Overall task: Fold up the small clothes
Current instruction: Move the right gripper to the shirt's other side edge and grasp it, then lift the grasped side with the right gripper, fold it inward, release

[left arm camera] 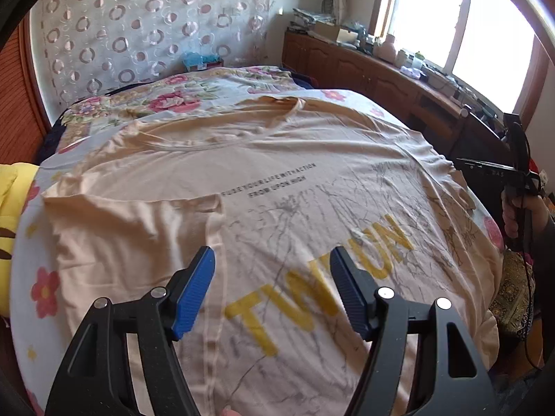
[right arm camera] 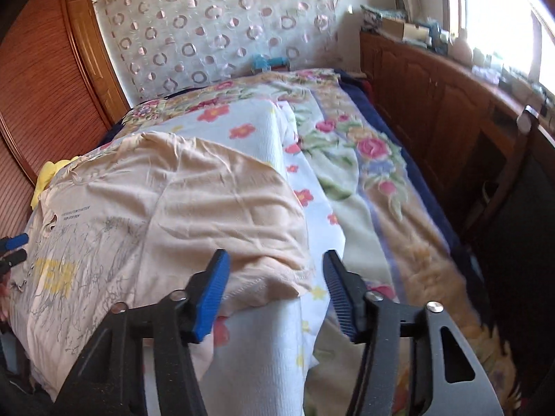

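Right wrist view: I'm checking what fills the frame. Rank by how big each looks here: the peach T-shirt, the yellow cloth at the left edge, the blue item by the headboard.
1. peach T-shirt, by far the largest.
2. yellow cloth.
3. blue item.
The last two look similar in size; the blue item lies farther away, so their order is unsure.

A bedroom in a home — a bed [left arm camera: 104,111] with a floral quilt fills the middle of both views. At twelve o'clock hangs a lace curtain [left arm camera: 138,27] patterned with rings. Toward two o'clock a low wooden cabinet [left arm camera: 364,72] runs under a bright window [left arm camera: 461,24], its top crowded with household clutter. At nine o'clock stands a slatted wooden wardrobe door [right arm camera: 41,79].
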Demonstrator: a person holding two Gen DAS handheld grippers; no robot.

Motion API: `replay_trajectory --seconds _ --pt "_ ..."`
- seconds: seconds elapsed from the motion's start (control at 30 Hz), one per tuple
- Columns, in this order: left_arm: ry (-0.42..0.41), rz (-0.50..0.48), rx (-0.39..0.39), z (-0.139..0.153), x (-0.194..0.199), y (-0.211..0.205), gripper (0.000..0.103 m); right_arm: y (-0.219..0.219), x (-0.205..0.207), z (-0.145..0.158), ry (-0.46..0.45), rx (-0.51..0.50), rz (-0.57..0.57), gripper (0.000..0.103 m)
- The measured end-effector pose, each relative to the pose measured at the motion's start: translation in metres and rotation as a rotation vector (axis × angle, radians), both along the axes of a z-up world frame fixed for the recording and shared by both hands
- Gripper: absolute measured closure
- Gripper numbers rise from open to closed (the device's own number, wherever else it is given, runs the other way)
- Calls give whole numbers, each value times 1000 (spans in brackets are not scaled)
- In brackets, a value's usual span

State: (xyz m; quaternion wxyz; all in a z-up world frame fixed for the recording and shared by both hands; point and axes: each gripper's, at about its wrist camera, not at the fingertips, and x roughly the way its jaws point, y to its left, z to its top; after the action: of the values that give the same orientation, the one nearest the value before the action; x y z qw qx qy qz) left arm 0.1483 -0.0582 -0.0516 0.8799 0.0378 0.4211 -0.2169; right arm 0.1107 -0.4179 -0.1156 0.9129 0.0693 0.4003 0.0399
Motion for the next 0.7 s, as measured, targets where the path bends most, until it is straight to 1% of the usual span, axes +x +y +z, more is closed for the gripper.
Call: replay_trajectory --seconds 0.07,0.13,0.2,0.23,0.27,0.33,0.47,0.5,0.6,0.63,0.67,0.7 --pt "16 -7 3 -3 5 -8 33 0 1 -1 8 24 9 55" --pt "33 -11 19 -7 12 -16 33 -10 4 -1 14 39 18 56" --pt "36 -4 42 -11 17 -22 33 -16 5 -1 22 42 28 65" --pt "38 0 50 -12 20 -24 33 -19 5 -2 27 38 31 68" --pt "42 4 55 -14 23 -26 33 -20 5 -3 28 36 34 73" --pt "47 8 61 -16 26 -27 32 -22 2 -2 20 43 35 76" --pt "55 18 77 -24 32 -29 31 -23 0 0 4 12 14 91" --pt "46 18 84 -24 31 -30 31 -21 1 0 -2 10 15 93" --pt "36 22 95 -25 31 -31 30 -19 -2 4 -36 8 12 96" --pt "21 20 112 -26 29 -33 30 -18 -3 7 -45 8 13 96" --pt "9 16 120 -26 29 -35 28 -17 -4 10 -56 6 11 96" --pt "-5 16 113 -27 27 -35 26 -14 -5 13 -71 5 15 96"
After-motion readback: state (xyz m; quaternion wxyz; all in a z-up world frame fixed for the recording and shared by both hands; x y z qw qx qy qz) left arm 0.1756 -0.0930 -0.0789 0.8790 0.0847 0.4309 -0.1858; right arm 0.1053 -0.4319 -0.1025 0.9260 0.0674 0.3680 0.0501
